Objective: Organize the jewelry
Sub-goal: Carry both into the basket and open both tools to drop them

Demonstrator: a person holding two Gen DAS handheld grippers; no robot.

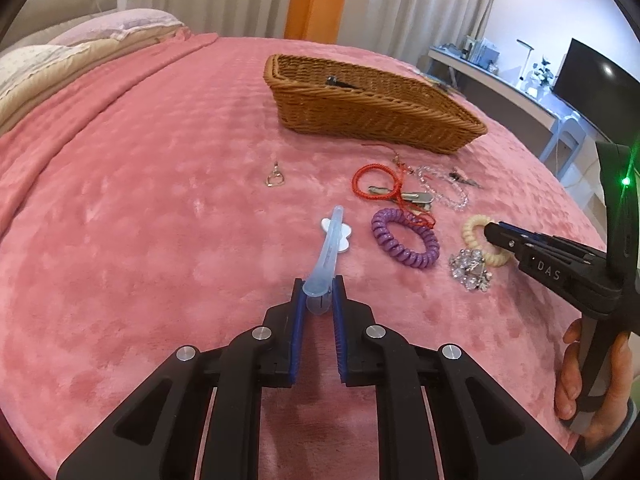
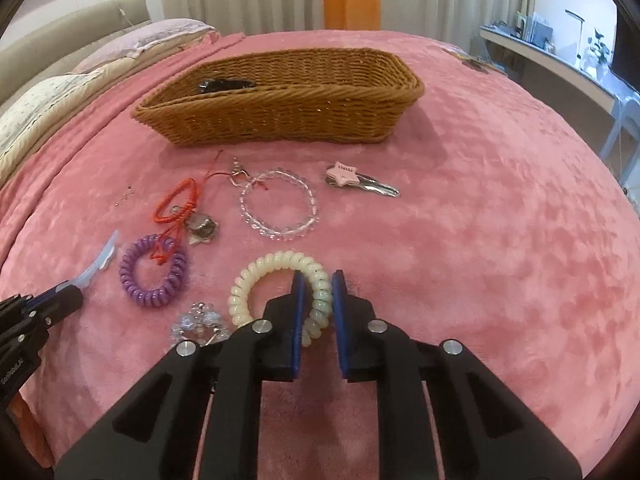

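My left gripper (image 1: 318, 292) is shut on the near end of a pale blue hair clip (image 1: 328, 246) with a white flower, which points away over the pink blanket. My right gripper (image 2: 318, 286) is shut on the rim of a cream spiral hair tie (image 2: 264, 276); one finger sits inside the ring, one outside. In the left wrist view the right gripper (image 1: 496, 236) shows at that cream tie (image 1: 474, 232). A wicker basket (image 2: 280, 116) stands beyond, with a black clip (image 2: 224, 85) inside.
On the blanket lie a purple spiral tie (image 2: 154, 274), a red cord bracelet (image 2: 176, 202), a clear bead bracelet (image 2: 280, 208), a pink star clip (image 2: 348, 178), a crystal brooch (image 2: 200, 322) and a small ring charm (image 1: 275, 178). Pillows lie far left.
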